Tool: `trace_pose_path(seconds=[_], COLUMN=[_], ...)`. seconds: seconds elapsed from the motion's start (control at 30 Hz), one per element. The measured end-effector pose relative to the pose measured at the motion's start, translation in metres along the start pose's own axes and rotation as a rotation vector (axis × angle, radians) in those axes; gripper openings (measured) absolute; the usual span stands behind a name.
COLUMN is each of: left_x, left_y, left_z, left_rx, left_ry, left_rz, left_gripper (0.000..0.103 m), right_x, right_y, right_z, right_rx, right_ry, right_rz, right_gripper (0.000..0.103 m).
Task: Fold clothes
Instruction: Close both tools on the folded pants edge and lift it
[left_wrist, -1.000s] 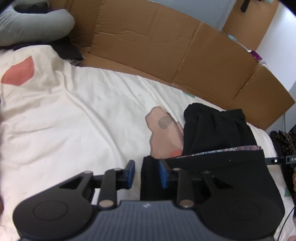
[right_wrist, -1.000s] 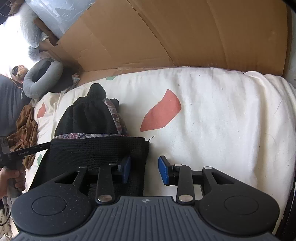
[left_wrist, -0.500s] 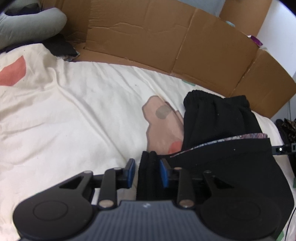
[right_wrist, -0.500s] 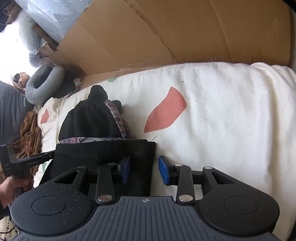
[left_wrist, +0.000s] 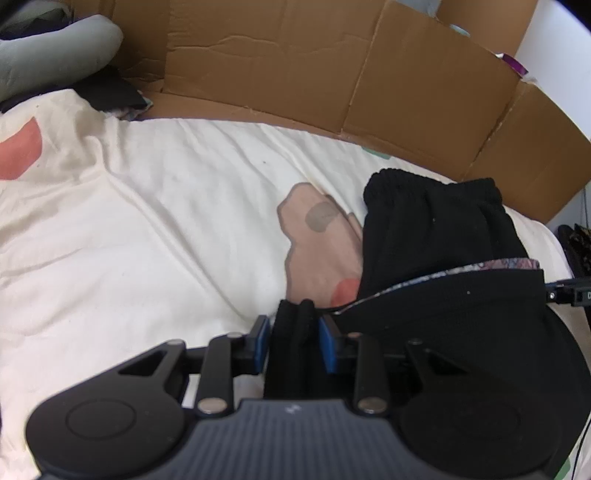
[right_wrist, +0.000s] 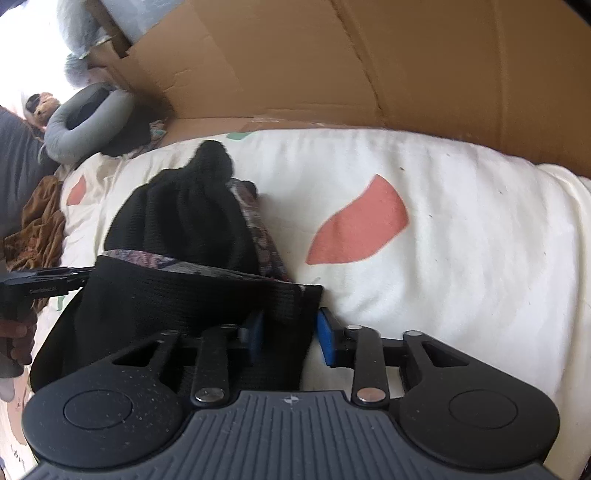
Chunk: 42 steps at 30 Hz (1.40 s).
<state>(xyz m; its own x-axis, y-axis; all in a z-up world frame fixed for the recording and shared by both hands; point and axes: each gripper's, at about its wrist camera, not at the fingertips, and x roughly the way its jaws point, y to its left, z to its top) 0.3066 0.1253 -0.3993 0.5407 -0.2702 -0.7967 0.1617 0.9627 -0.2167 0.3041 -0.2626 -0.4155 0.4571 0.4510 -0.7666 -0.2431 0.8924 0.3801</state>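
A black garment with a patterned lining (left_wrist: 432, 236) lies on the cream bedsheet (left_wrist: 147, 229), its near edge lifted and stretched taut between both grippers. My left gripper (left_wrist: 294, 343) is shut on a bunched black fold at the left corner. In the right wrist view the same garment (right_wrist: 184, 221) spreads to the left, and my right gripper (right_wrist: 291, 338) is shut on its right corner, where cloth fills the gap between the blue pads (right_wrist: 327, 341). The left gripper's tip (right_wrist: 37, 288) shows at the garment's far corner.
Brown cardboard walls (left_wrist: 295, 74) stand along the bed's far side. A grey pillow (right_wrist: 88, 118) and dark clothes lie at one end. A brown cloth (right_wrist: 37, 229) is heaped off the bed's edge. A person's hand (right_wrist: 14, 339) holds the left gripper.
Both grippers have moved slightly forward with the lifted edge. In the right wrist view the cloth has slid sideways until it fills the gap between the pads.
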Motion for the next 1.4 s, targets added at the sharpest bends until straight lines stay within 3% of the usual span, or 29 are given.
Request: trace_pose_path(seconds=[0.03,0.07,0.27,0.47,1.03,1.4], left_x=[0.0,-0.001,-0.01,-0.038,-0.087,-0.076], left_y=[0.0,-0.001,-0.006,-0.009,-0.029,-0.029], left_z=[0.0,-0.001,-0.004,0.002,0.045,0.069], left_rx=[-0.001,-0.001,0.001,0.004,0.032,0.037], left_ry=[0.0,-0.003,-0.041,-0.121,-0.283,-0.291], left_rz=[-0.001,-0.002,0.017,0.062,0.056,0.064], left_gripper=[0.023,0.016,0.007,0.006,0.006,0.006], right_x=[-0.001,-0.003,-0.017,-0.044,-0.095,-0.091], right_y=[0.002,0.004,0.014,0.015,0.027,0.026], right_z=[0.0,-0.001,-0.001,0.0,0.022,0.044], right_rx=[-0.003,-0.006,-0.014,-0.012,0.01,0.008], right_ry=[-0.008,-0.019,-0.079,-0.145,-0.288,-0.307], right_rz=[-0.007,-0.024,-0.094,-0.119,-0.133,-0.153], right_gripper=[0.018,0.007,0.007,0.006,0.006,0.006])
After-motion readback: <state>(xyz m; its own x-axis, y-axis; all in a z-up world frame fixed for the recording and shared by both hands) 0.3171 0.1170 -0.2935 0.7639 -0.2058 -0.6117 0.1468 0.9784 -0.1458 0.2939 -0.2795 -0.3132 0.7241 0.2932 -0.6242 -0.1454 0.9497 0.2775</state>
